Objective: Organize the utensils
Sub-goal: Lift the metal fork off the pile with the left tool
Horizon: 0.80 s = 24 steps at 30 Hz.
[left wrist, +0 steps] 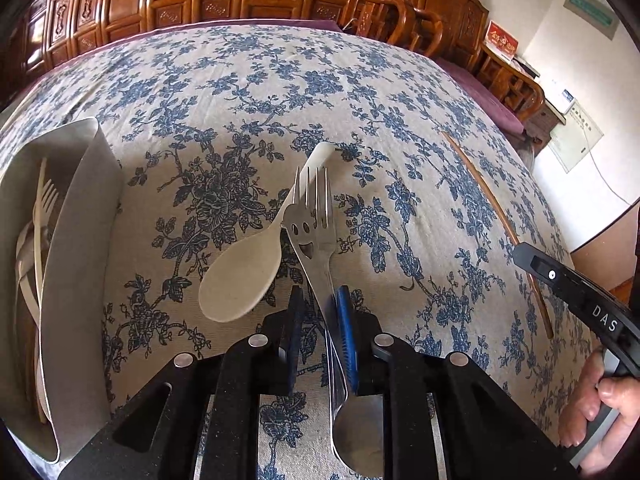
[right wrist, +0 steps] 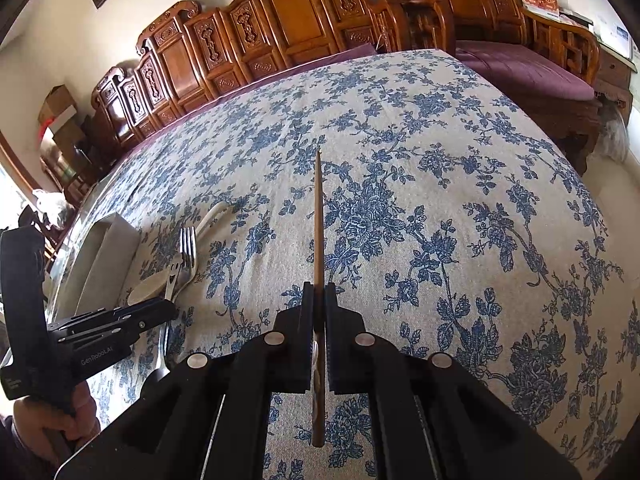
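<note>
My left gripper (left wrist: 319, 300) is shut on a steel fork with a smiley face (left wrist: 310, 224); a second steel utensil lies along it in the jaws. A cream plastic spoon (left wrist: 256, 256) lies on the floral tablecloth just left of the fork. A grey utensil box (left wrist: 76, 248) stands at the left with a cream fork (left wrist: 44, 200) and other utensils inside. My right gripper (right wrist: 319, 294) is shut on a brown wooden chopstick (right wrist: 318, 216) that points away over the table. The chopstick (left wrist: 496, 216) and right gripper also show in the left wrist view. The fork (right wrist: 185, 256), spoon (right wrist: 154, 284) and box (right wrist: 108, 256) show at left.
The table is covered by a blue floral cloth (right wrist: 440, 200). Carved wooden chairs (right wrist: 280, 20) line the far edge, and a bench with a purple cushion (right wrist: 528, 68) stands at the right. The person's hands hold both gripper handles.
</note>
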Motion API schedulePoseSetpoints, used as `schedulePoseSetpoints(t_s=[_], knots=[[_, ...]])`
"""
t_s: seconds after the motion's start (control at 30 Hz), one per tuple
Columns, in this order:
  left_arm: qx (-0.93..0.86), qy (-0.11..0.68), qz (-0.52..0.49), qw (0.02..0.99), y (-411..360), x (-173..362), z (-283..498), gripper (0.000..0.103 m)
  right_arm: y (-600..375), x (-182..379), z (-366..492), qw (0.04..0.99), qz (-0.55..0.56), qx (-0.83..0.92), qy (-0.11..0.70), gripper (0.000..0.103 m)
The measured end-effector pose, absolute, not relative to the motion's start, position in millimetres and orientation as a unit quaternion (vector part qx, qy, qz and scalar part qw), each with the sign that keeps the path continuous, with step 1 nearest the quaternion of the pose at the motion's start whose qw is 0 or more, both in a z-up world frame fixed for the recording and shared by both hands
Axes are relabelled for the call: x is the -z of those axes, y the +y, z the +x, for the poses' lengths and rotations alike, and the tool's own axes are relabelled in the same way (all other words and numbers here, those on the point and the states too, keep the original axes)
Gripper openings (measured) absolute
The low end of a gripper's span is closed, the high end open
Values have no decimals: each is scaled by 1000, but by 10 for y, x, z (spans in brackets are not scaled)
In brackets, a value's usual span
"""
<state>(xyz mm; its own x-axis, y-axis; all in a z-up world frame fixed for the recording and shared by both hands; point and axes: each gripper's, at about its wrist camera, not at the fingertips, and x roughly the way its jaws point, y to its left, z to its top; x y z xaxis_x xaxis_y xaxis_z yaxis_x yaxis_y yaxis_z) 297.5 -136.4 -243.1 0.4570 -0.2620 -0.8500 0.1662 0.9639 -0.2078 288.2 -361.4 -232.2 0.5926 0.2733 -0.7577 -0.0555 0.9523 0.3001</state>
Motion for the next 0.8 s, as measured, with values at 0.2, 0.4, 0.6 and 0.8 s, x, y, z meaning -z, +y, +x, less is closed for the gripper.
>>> schedulePoseSetpoints(t_s=[0.2,0.4,0.6,0.8], knots=[[125,502,-56,854,-1374,2390,3115,19,-3595,2331,2879,883,119,-95,443,6],[113,508,-61,852,-1359,2420,3277,18,-3597,2335,2878,883,118,-95,444,6],[108,498,-39,860,-1373,2405,3226,14,-3590,2338,2877,883,117,-97,444,6],[111,473,-12,874,-1412,2274,3092,12,-3567,2346,2882,883,113,-98,446,6]])
